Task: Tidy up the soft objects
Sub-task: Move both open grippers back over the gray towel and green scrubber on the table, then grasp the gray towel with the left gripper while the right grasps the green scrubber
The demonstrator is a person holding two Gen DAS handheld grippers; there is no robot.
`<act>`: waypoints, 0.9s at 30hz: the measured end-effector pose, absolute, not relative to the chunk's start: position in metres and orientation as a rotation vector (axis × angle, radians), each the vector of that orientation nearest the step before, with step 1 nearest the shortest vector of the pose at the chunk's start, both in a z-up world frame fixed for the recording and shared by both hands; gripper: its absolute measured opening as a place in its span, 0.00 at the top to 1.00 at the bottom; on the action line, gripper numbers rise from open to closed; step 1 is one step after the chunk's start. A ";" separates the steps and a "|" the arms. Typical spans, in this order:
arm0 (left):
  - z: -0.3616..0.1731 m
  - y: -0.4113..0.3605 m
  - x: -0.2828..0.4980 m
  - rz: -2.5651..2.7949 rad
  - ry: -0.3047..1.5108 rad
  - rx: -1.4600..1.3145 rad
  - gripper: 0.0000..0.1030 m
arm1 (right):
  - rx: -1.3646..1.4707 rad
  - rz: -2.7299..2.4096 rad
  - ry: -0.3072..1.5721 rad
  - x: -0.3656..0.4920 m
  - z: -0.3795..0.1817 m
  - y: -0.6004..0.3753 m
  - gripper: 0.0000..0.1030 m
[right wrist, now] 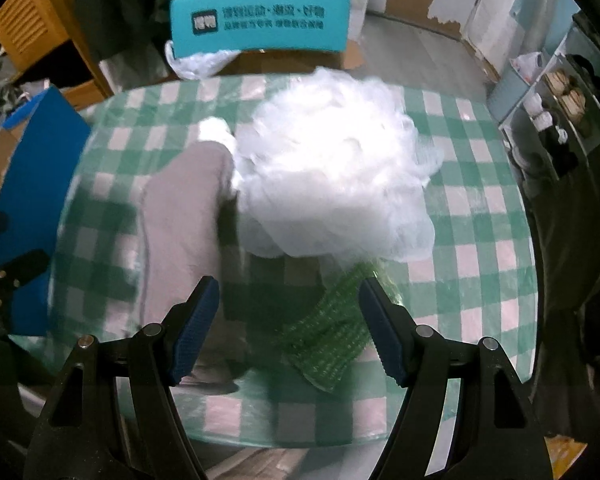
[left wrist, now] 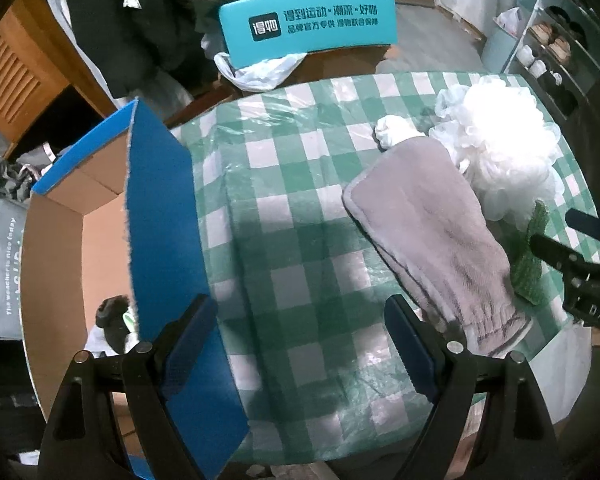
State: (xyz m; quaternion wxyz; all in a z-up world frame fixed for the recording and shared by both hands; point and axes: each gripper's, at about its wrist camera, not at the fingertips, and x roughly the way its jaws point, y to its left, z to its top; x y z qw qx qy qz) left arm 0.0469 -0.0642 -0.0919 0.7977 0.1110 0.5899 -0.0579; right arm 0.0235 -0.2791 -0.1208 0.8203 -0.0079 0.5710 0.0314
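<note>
Round table [left wrist: 300,240] under a green-and-white checked cloth with a clear cover; it carries every loose item. An open cardboard box [left wrist: 72,248] with blue outer faces stands at the table's left edge, one flap upright. It is probably the bin for the soft things, since something dark already lies at its bottom.

White mesh bath puff [right wrist: 332,168]: largest soft object, far right of centre, touching the grey bath mitt [left wrist: 432,232]. The mitt lies flat and diagonal, cuff toward the near edge. A small white bundle [left wrist: 394,130] sits at the mitt's far tip. Green knitted cloth [right wrist: 332,340] lies partly under the puff's near side.

Left gripper [left wrist: 300,344]: jaws wide apart, nothing between them; only bare cloth below, the mitt's cuff just beside its right finger.

Right gripper [right wrist: 290,328]: jaws parted, empty, straddling the green cloth from above without visible pad contact. Judgement: green cloth is the next pick.
</note>
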 end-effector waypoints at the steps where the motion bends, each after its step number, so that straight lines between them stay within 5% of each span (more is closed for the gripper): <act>1: -0.094 -0.066 0.048 -0.123 1.270 0.240 0.15 | -0.019 0.063 1.222 0.022 -0.124 -0.280 0.30; 27: -0.110 -0.065 0.054 -0.107 1.309 0.245 0.15 | -0.033 0.177 1.317 0.017 -0.157 -0.242 0.30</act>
